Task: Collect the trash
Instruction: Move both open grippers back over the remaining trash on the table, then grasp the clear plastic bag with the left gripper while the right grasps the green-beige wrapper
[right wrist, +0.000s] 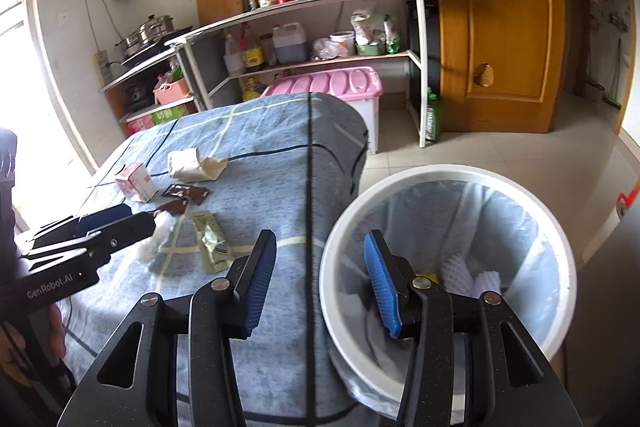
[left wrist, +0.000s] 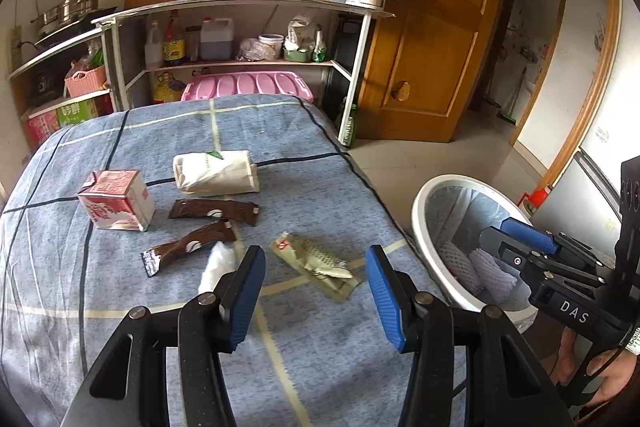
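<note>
1. A white trash bin [right wrist: 452,175] with a pale liner stands on the floor just beside the blue checked counter [left wrist: 304,147].
2. The right tongs [right wrist: 320,279] hang over the bin's near rim, jaws apart, holding nothing.
3. The left tongs [left wrist: 316,291] hover over the counter beside the bin, jaws apart and empty.
4. A green wrapper [left wrist: 316,263], two brown wrappers [left wrist: 214,211], a red carton [left wrist: 116,199] and white tissue [left wrist: 218,261] lie on the counter, further from the bin.
</note>
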`<state>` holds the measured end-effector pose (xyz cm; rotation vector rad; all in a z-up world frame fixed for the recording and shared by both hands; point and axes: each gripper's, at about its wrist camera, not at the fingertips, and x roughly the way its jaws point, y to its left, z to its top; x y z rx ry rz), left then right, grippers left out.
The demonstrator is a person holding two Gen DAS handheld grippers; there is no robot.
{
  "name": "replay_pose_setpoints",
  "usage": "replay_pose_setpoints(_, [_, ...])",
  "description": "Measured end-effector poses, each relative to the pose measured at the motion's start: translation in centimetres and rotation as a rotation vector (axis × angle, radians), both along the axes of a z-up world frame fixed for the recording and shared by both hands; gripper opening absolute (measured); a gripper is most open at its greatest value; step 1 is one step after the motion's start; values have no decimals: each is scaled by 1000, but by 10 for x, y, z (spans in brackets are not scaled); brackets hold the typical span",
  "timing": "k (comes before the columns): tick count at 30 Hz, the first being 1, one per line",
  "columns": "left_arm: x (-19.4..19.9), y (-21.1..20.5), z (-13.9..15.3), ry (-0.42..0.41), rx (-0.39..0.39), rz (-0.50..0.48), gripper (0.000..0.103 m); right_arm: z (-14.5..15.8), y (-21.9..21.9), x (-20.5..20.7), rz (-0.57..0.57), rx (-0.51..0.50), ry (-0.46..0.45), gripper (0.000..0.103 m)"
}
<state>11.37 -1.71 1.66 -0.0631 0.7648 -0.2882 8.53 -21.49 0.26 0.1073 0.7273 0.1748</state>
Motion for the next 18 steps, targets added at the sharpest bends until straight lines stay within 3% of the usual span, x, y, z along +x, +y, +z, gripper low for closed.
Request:
replay_pose_setpoints(3, [1, 22, -2, 0, -2, 43, 57, -3, 11, 6, 24, -4, 5, 49])
replay_pose_setpoints(9, [5, 56, -9, 17, -1, 101, 57, -13, 31, 21, 67, -9, 40, 49])
replay_pose_setpoints(18, [11, 83, -23, 54, 3, 119, 57, -28, 73, 40, 177, -79, 85, 49])
